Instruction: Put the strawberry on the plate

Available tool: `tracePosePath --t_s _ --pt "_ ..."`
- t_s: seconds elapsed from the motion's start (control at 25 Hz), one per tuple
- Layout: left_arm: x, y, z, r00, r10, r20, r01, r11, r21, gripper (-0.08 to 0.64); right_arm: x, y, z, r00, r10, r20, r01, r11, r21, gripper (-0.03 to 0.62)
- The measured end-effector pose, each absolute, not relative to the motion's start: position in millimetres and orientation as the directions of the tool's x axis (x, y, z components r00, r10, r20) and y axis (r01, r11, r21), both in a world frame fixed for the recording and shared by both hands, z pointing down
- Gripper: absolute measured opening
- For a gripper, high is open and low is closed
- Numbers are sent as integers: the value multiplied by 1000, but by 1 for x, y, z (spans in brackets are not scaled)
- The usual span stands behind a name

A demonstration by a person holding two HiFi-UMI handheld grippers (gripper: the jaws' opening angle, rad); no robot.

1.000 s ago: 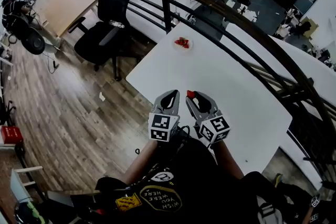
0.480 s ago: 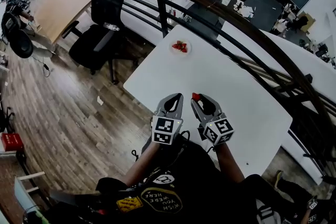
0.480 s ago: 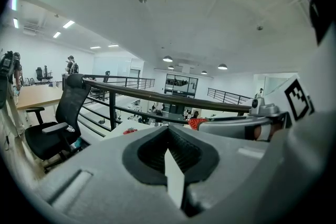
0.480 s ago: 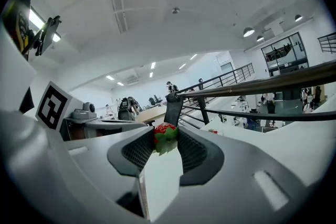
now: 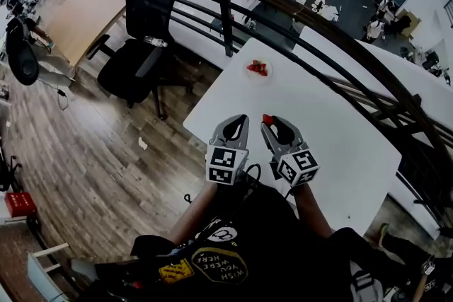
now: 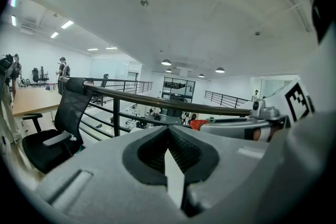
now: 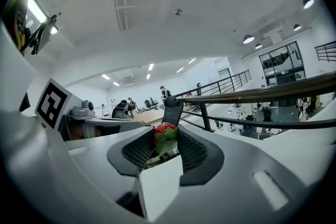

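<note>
A red strawberry with green leaves (image 7: 165, 136) sits pinched between the pads of my right gripper (image 5: 272, 122), which is shut on it; its red tip (image 5: 267, 119) shows in the head view. My left gripper (image 5: 237, 125) hangs beside it over the near part of the white table (image 5: 333, 131), jaws closed together with nothing between them. A small white plate (image 5: 258, 70) with two or three strawberries on it lies at the table's far corner, well ahead of both grippers. In the left gripper view the held strawberry (image 6: 198, 124) shows to the right.
A black railing (image 5: 304, 10) runs along the table's far side. A black office chair (image 5: 145, 46) stands on the wood floor to the left. A second white table (image 5: 403, 81) lies behind the railing.
The view has shifted a little, so the table and plate sit slightly right of where they were. Both grippers keep their places side by side, the right still holding the strawberry.
</note>
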State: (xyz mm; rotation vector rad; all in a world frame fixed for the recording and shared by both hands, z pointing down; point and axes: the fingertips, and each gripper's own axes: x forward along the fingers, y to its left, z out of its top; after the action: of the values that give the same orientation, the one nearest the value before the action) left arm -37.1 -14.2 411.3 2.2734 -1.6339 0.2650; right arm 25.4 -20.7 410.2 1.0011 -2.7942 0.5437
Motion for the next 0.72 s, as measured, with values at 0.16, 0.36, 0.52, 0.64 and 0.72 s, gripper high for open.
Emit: tracePosePath --t_s 0.16,0.36,0.52,0.64,0.72 --pt "-64 -20 409 337 -883 326 -941 -300 158 5 -5 -24 404 -772 -596 222 -636 718 -282 140" --pt "-88 -24 421 356 -872 335 -934 -318 166 5 -19 -27 413 -740 -624 251 -673 684 -282 140" --pt "-90 -22 431 377 -854 357 -924 -324 200 5 -18 -22 419 -721 -638 271 -693 655 -301 140" --pt "-81 -25 444 399 -834 381 -916 -343 209 5 -13 -23 428 -705 -648 288 -709 634 -309 140" --pt "-74 -27 447 408 -827 387 -912 -352 209 5 -8 -26 429 -700 -652 291 -714 626 -314 140"
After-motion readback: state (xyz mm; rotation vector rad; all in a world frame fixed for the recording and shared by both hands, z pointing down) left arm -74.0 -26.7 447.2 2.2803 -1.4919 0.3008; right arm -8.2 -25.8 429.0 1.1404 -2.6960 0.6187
